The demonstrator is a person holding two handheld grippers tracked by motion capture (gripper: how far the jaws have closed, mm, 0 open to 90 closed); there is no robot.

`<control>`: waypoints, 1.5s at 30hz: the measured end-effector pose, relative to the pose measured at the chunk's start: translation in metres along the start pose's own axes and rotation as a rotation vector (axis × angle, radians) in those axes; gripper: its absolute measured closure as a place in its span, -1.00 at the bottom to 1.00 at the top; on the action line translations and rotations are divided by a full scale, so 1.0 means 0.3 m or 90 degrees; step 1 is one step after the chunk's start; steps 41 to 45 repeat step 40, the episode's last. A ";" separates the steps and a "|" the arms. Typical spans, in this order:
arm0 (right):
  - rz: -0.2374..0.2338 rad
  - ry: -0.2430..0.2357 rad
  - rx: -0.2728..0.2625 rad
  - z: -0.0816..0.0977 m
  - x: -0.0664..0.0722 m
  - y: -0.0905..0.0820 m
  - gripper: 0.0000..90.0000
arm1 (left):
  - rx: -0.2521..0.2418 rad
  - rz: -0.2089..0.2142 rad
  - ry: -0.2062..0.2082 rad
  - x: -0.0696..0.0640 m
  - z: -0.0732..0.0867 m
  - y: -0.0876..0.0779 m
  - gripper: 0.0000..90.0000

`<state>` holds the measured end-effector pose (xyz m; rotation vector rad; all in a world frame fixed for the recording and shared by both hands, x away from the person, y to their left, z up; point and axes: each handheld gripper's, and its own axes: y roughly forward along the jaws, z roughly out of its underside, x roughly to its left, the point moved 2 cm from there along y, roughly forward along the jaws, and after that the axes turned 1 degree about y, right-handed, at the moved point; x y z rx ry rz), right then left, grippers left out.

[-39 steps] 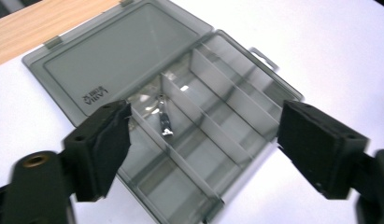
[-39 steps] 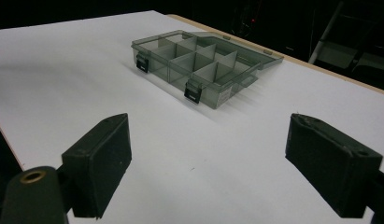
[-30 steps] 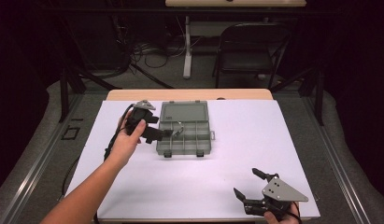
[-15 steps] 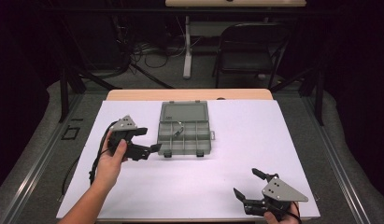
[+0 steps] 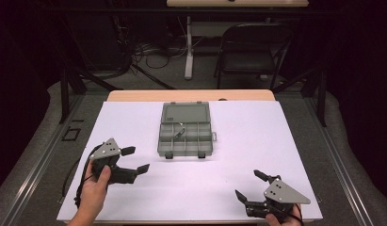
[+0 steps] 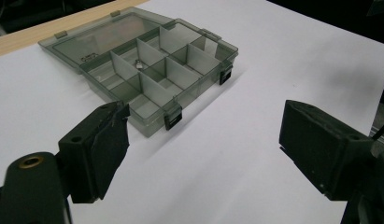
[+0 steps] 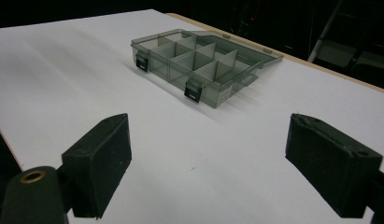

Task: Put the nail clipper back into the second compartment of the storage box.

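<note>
I work over a white sheet [image 5: 257, 141] that covers a wooden table [image 5: 134, 95]. Past its far edge I see a dark folding chair [image 5: 250, 47], loose cables [image 5: 153, 49] on the floor, and a white post [image 5: 188, 47].

Open organizer box [image 5: 185, 129] mid-table [image 5: 285, 141]; bare surface around

A grey compartment box [image 5: 185, 135] lies open on the white table [image 5: 257, 141], its lid [image 5: 185, 112] flat toward the far edge and a small metal piece [image 5: 180, 130] in one compartment. The left gripper [image 5: 135, 159], held in a hand [image 5: 94, 190], sits near the table's left side with jaws spread, empty. The right gripper [image 5: 248, 184] rests at the near right corner, jaws apart. A folding chair [image 5: 254, 47] stands beyond the table.
</note>
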<state>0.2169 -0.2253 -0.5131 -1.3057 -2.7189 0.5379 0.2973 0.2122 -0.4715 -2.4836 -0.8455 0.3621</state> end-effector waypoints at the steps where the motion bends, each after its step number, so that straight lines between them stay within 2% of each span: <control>1: 0.000 0.000 0.000 0.000 0.000 0.000 -0.69 | -0.002 0.000 -0.001 -0.001 0.011 -0.005 -0.64; 7: 0.000 0.000 0.000 0.000 0.000 -0.001 -0.69 | -0.015 -0.001 -0.012 -0.002 0.076 -0.020 -0.64; 18: -0.001 0.001 0.000 0.001 -0.004 -0.001 -0.69 | -0.037 -0.005 -0.026 0.032 0.135 -0.034 -0.65; 32: -0.003 0.001 0.003 0.003 -0.007 0.000 -0.69 | -0.049 -0.005 -0.052 0.065 0.166 -0.035 -0.65; 45: 0.000 0.005 0.001 0.007 -0.013 0.002 -0.69 | -0.047 -0.015 -0.057 0.087 0.180 -0.032 -0.65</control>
